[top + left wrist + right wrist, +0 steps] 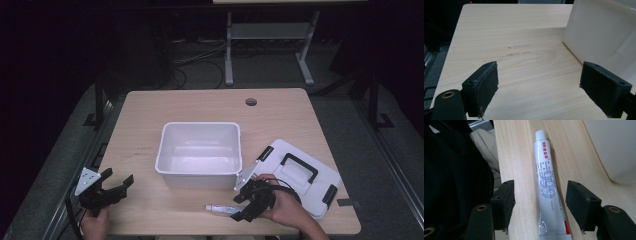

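A white ointment tube [221, 207] with red and grey print lies flat on the wooden table, close to the front edge and in front of the white bin [199, 150]. My right gripper [240, 208] reaches over its flat end. In the right gripper view the tube [547, 185] lies lengthwise between the two pads, cap pointing away, and the right gripper [540, 195] is open with a gap on each side. My left gripper [119, 179] hovers at the table's front left, open and empty. The left gripper [539, 75] faces bare wood.
The empty white bin [599, 32] stands mid-table, and its corner [614, 150] lies just beyond the tube. A white lid [300, 175] with a black handle and latches lies at the right. The table edge [501, 157] runs right beside the tube. A cable hole [251, 102] sits at the back.
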